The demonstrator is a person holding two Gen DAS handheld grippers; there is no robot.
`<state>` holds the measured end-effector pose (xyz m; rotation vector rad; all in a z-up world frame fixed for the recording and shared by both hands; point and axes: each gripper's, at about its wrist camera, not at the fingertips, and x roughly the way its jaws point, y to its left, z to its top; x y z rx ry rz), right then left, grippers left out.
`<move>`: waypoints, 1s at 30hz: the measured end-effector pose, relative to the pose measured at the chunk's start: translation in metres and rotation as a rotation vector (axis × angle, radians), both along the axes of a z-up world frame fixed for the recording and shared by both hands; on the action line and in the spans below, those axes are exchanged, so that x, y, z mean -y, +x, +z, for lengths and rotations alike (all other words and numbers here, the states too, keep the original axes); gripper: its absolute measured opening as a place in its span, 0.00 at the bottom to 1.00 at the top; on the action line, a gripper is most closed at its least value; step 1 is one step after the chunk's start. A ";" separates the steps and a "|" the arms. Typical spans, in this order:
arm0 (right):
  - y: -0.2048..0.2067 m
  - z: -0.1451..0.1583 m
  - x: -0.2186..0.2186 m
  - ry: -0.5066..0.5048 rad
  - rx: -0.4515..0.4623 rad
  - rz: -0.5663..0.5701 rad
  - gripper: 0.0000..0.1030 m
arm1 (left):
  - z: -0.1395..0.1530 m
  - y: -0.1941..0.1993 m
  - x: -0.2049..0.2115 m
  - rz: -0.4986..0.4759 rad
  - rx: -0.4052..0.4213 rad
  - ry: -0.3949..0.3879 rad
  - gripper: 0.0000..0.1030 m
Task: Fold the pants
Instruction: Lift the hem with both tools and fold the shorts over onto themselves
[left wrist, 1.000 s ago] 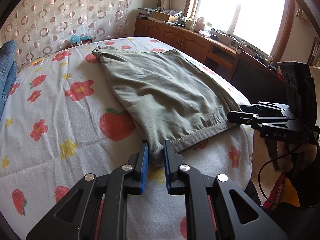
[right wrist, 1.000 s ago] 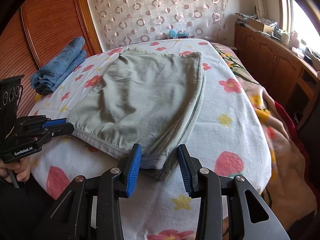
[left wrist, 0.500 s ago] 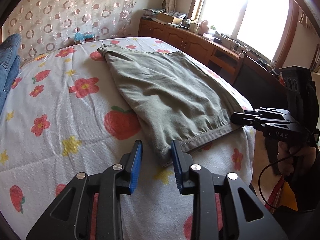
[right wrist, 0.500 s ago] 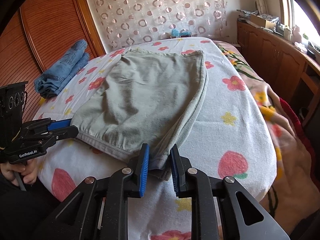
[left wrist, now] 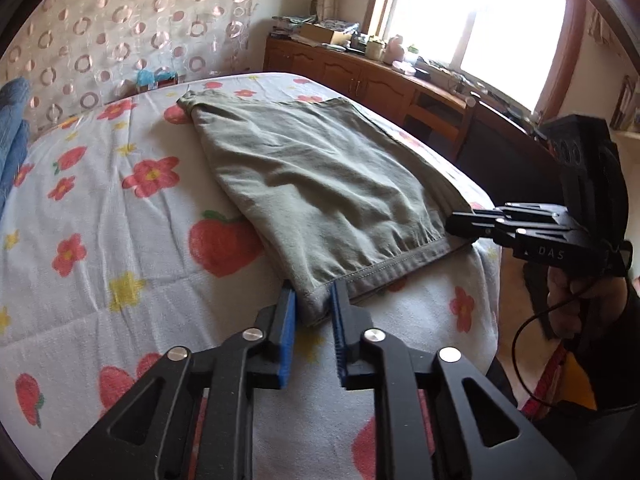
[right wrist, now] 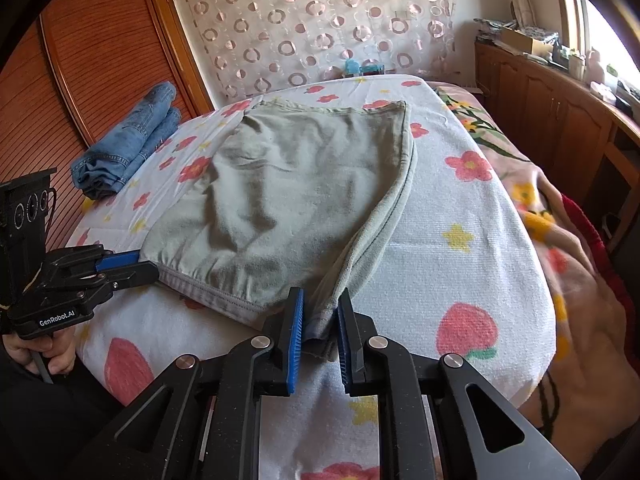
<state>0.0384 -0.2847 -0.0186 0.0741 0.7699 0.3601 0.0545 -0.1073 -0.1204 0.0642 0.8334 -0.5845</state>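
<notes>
Olive-grey pants (left wrist: pixel 316 184), of soft, creased woven cloth with a stitched hem band, lie folded flat on a bed (left wrist: pixel 100 240) covered in white terry printed with red flowers, strawberries and yellow stars; folded blue denim jeans (right wrist: pixel 128 144) rest near the bed's far left edge. The left gripper (left wrist: pixel 313 312), black with ribbed blue pads, pinches the near-left hem corner of the pants, and its body reads "GenRobot.AI" in the right wrist view. The right gripper (right wrist: pixel 320 320), marked "DAS" in the left wrist view, pinches the near-right hem corner, where the layered edges bunch between its fingers.
</notes>
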 end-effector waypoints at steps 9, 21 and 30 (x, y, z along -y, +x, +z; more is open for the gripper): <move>-0.005 0.032 0.001 0.036 0.093 0.036 0.07 | 0.053 -0.001 -0.010 0.014 0.093 -0.061 0.10; -0.025 0.140 -0.016 0.037 0.357 0.105 0.07 | 0.174 -0.014 -0.041 0.056 0.347 -0.144 0.09; -0.027 0.200 -0.044 0.033 0.478 0.169 0.07 | 0.222 0.005 -0.076 0.142 0.450 -0.137 0.09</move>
